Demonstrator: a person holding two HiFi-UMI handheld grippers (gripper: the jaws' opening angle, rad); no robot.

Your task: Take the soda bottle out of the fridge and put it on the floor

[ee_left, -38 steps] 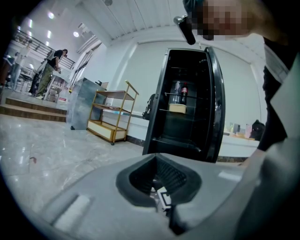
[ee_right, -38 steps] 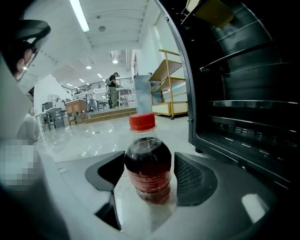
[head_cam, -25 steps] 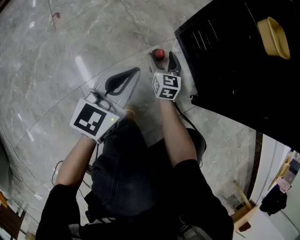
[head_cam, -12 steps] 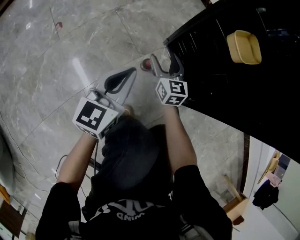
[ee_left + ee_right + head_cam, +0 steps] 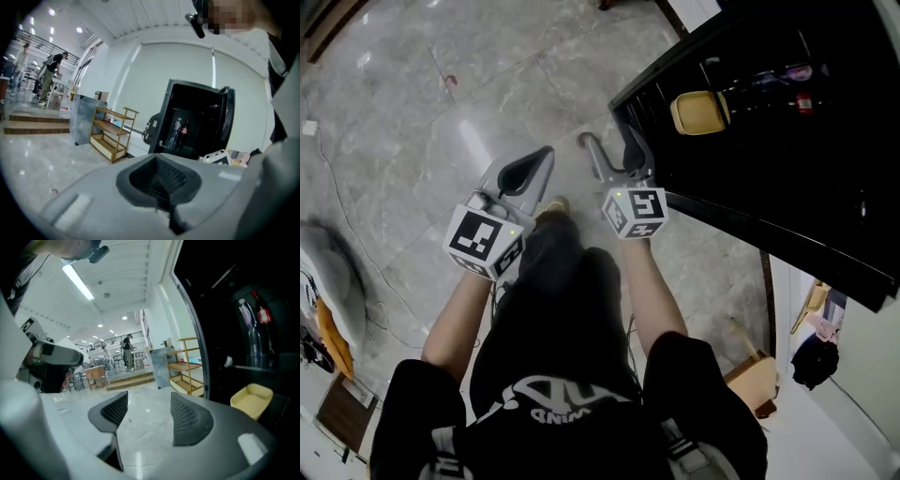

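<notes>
Yellow tub [image 5: 700, 112] near bottles [image 5: 255, 341]; fridge [image 5: 825, 206] open.

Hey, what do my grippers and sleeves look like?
The left gripper and right gripper are grey with dark ribbed pads, each carrying a white cube with black square markers. The right's jaws are closing, nothing between them. Sleeves are black, short.

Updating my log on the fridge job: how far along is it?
Looks done: the fridge is open and a red-topped thing, likely the bottle, stands on the floor beside the right gripper. In hand: nothing; its jaws are closing with nothing between them, and the left gripper is shut, empty. Left: probably only backing away; other bottles stand inside.
</notes>
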